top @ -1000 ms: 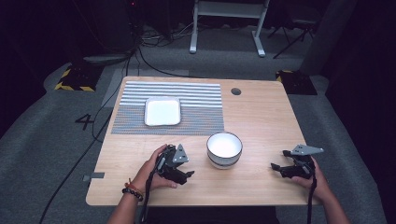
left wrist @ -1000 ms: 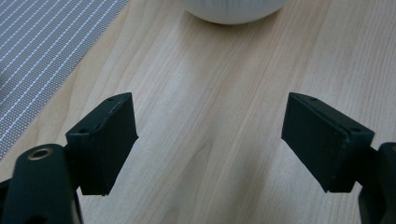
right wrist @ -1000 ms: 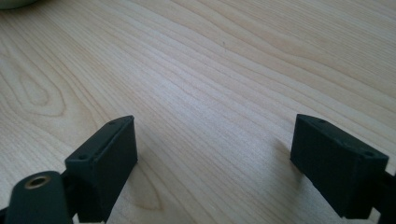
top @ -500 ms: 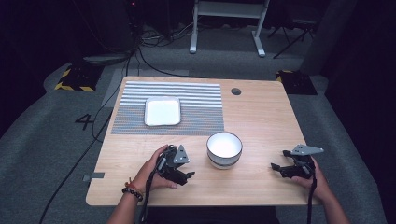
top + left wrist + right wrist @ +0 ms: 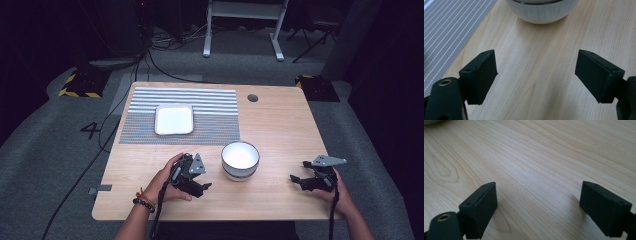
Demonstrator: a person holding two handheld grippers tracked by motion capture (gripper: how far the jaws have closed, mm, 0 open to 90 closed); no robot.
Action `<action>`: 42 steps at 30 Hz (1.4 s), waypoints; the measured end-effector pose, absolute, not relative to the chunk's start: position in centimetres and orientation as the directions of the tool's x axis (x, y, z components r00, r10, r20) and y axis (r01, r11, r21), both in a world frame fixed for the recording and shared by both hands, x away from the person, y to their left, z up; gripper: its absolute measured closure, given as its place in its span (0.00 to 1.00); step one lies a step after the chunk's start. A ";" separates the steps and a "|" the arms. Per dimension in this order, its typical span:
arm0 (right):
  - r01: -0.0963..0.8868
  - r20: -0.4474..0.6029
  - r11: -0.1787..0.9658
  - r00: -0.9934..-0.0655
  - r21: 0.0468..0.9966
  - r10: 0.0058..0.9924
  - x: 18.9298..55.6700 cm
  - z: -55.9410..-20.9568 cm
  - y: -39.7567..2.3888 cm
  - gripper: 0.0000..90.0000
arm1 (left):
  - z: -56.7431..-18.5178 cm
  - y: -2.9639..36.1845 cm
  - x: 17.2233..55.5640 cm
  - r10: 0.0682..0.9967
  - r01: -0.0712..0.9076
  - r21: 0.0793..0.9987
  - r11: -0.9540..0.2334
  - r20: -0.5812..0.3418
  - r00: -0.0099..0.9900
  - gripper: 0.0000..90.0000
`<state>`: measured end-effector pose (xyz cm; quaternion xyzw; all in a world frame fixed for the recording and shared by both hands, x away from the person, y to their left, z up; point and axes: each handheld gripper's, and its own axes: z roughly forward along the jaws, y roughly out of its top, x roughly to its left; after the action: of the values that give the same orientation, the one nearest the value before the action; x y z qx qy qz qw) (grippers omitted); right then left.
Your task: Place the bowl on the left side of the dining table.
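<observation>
Item: white bowl point(image 5: 240, 160), upright on the bench point(image 5: 280, 130), just ahead of my left claw point(image 5: 202, 187), jaws apart and empty; my right claw point(image 5: 296, 180), likewise apart, sits farther off.

white ribbed bowl point(image 5: 240, 159) upright on the wooden table point(image 5: 280, 125); empty

My table sits in a dark room on grey carpet.

I see a pale wooden table point(image 5: 280, 130) with a round cable hole point(image 5: 252, 97) near its far edge. Beyond it stands a white metal frame point(image 5: 243, 22) on two feet. Black cables point(image 5: 165, 62) trail over the carpet point(image 5: 50, 150), where yellow-and-black hazard tape point(image 5: 80, 92) and a number four point(image 5: 92, 130) are marked.
</observation>
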<state>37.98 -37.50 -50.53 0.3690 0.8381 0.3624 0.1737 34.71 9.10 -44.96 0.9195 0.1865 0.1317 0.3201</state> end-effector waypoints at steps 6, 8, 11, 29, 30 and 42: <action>0.493 -0.024 0.465 -0.667 0.736 0.745 38.0 -50.5 -37.5 0.16 | -43.9 8.2 35.0 0.416 0.233 0.660 -0.714 0.132 0.900 0.20; 0.492 -0.025 0.465 -0.667 0.736 0.745 38.0 -50.5 -37.5 0.16 | -43.6 7.7 35.0 0.409 0.224 0.660 -0.717 0.138 0.902 0.20; 0.493 -0.024 0.465 -0.667 0.735 0.745 38.0 -50.5 -37.5 0.16 | -43.2 7.1 35.2 0.394 0.201 0.660 -0.724 0.157 0.906 0.20; 0.493 -0.024 0.465 -0.667 0.735 0.745 38.0 -50.5 -37.5 0.16 | -40.7 4.5 35.3 0.318 0.124 0.665 -0.737 0.179 0.931 0.20; 0.492 -0.025 0.465 -0.667 0.736 0.745 38.0 -50.5 -37.5 0.16 | -40.6 4.4 35.4 0.314 0.119 0.665 -0.737 0.181 0.932 0.20; 0.493 -0.024 0.465 -0.667 0.735 0.745 38.0 -50.5 -37.5 0.16 | -39.7 3.0 35.7 0.276 0.080 0.664 -0.744 0.195 0.941 0.20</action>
<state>37.97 -37.50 -50.53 0.3693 0.8380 0.3622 0.1739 35.70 3.05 -39.72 0.9229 0.0963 0.1418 0.3448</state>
